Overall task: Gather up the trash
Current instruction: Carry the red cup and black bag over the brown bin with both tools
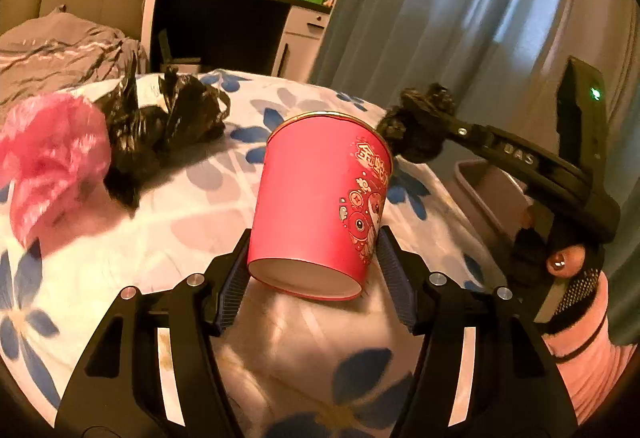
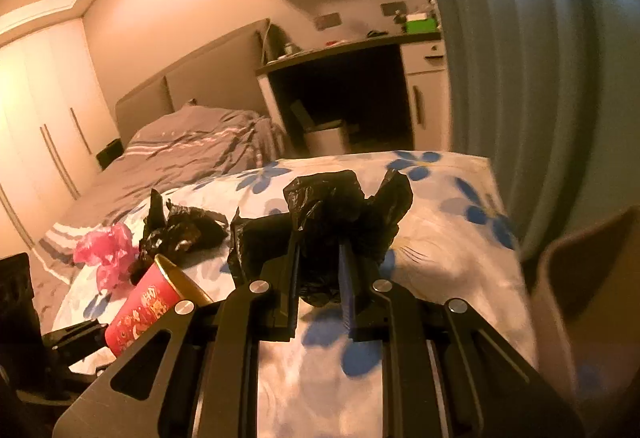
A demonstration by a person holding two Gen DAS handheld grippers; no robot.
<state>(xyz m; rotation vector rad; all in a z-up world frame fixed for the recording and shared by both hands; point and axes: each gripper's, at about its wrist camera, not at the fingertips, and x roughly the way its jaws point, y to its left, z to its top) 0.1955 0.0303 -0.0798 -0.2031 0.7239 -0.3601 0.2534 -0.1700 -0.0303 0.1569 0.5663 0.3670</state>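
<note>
Holding, left gripper (image 1: 316,258): red paper cup (image 1: 320,202), clamped near its base, above floral bedsheet (image 1: 192,206).
Holding, right gripper (image 2: 320,278): crumpled black plastic bag (image 2: 340,214), jaws narrow.
Lying on bedsheet: second black bag (image 1: 160,130), pink bag (image 1: 48,154).

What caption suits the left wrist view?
Left tongs grip a red paper cup above the floral bedspread.

A bed (image 2: 440,238) carries a white cover printed with blue flowers; farther up it lies a rumpled grey striped duvet (image 2: 192,150) against a padded headboard (image 2: 208,78). Beyond the bed stands a dark-topped counter (image 2: 348,46) with a green box (image 2: 420,24) on it and white drawers (image 2: 426,56) at its end. Grey-blue curtains (image 1: 460,6) hang alongside, and white wardrobe doors (image 2: 44,110) line the far wall.
</note>
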